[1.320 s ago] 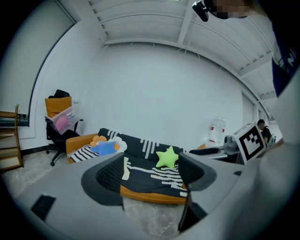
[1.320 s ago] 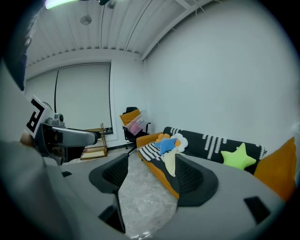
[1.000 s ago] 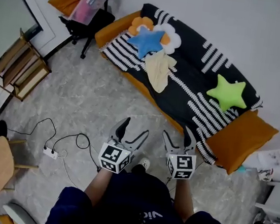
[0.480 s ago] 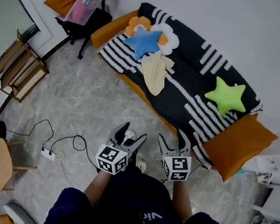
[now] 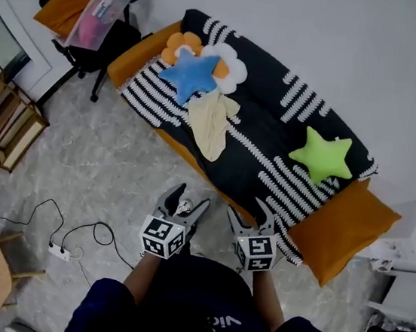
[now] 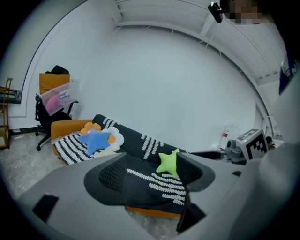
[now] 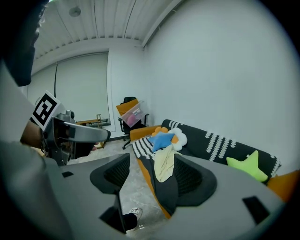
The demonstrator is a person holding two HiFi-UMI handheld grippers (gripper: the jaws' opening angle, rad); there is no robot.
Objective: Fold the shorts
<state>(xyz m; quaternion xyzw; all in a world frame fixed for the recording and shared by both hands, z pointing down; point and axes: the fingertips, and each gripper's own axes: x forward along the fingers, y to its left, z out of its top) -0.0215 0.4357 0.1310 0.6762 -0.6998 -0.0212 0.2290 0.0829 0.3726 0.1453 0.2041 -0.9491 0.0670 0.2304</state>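
Ahead of the left gripper (image 5: 189,196), well apart on the sofa (image 5: 272,126), pale shorts (image 5: 212,124) are lying, long axis running toward the person, slightly farther from the right gripper (image 5: 247,208); both empty jaws are closing.

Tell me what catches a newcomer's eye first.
In the head view, the lime-green star cushion and the blue star cushion pop against the black sofa with white stripes, green toward its right end, blue toward its left. Pale yellow shorts lie crumpled beside the blue star, reaching the sofa's front edge.
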